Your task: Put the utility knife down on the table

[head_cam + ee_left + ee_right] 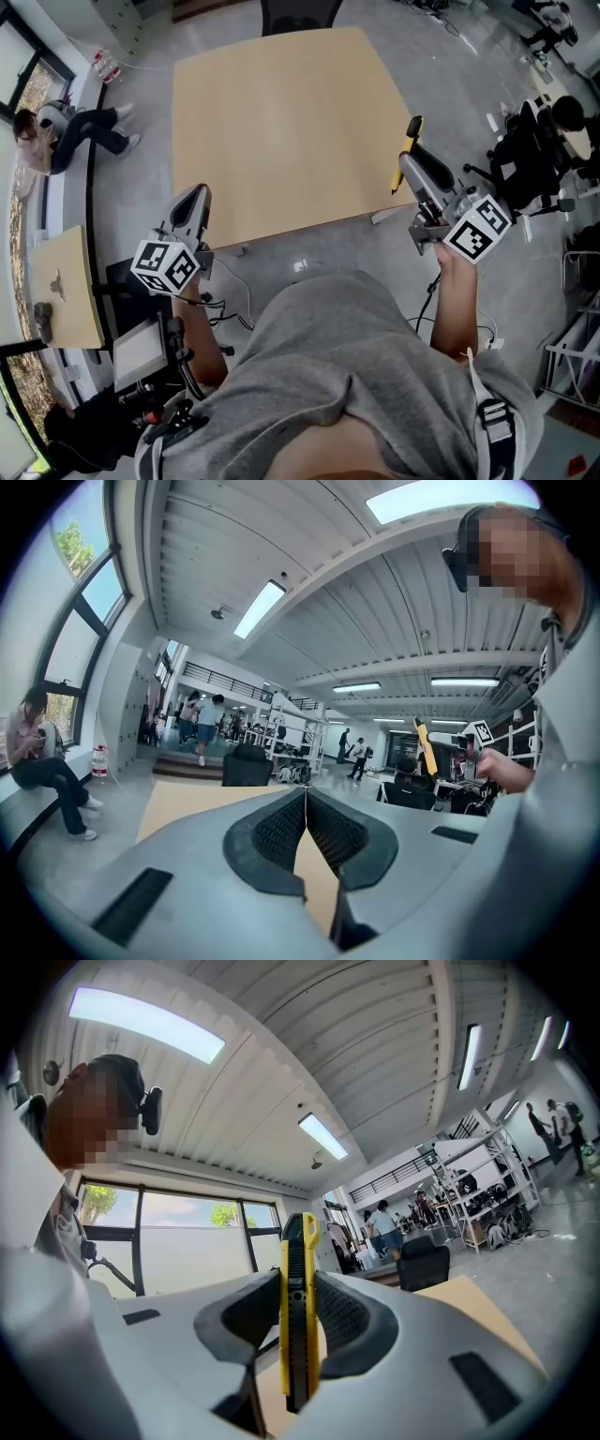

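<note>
Utility knife, yellow and black, is clamped upright between the two jaw pads of the right gripper. Its slim body stands on end and its upper end rises past the jaw tips toward the ceiling. In the head view this gripper sits at about 2 o'clock. The knife juts forward from it over the right edge of the table, raised in the jaws and not lying on the wood.

At about 9 o'clock the left gripper hangs just short of the table's near-left corner. In its own view the left gripper has its ribbed pads meeting at the tips with nothing held. A narrow wedge of tabletop shows below them, and the knife appears off at 3 o'clock.

The bare, light wooden table fills the head view toward 12 o'clock, with a dark chair at its far edge. At 10 o'clock a person sits by the windows. Another person sits among desks far out at 2 o'clock.
</note>
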A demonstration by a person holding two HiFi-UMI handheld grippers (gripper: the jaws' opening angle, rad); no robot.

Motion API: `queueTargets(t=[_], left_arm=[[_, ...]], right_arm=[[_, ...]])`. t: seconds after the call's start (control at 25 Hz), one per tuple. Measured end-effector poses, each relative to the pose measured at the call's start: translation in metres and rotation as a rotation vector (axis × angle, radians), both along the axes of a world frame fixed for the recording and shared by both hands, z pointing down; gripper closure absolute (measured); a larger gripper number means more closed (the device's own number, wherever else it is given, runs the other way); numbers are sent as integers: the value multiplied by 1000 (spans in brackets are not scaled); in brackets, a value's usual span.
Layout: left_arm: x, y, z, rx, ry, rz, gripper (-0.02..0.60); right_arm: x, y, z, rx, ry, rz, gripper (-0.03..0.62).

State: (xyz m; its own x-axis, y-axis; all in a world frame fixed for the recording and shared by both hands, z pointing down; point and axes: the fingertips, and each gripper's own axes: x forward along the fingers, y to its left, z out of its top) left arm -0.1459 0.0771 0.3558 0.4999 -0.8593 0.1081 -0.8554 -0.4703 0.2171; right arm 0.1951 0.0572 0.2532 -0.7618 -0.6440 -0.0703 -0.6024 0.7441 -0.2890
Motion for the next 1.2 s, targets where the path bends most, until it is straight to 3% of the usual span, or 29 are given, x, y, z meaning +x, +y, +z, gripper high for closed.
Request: queueTargets(t=[0.6,1.04,1.2], left_arm=[[-10,5,5,-15,10,-39,575],[-24,-2,4,-34,1,-109,574],[-4,-21,2,-44,-14,-122,575]], right_arm=[[-13,-14,4,-20,8,-39,476],[-36,-47,3,-31,-8,-124,476],[-18,-73,10,-49,-13,-141,476]])
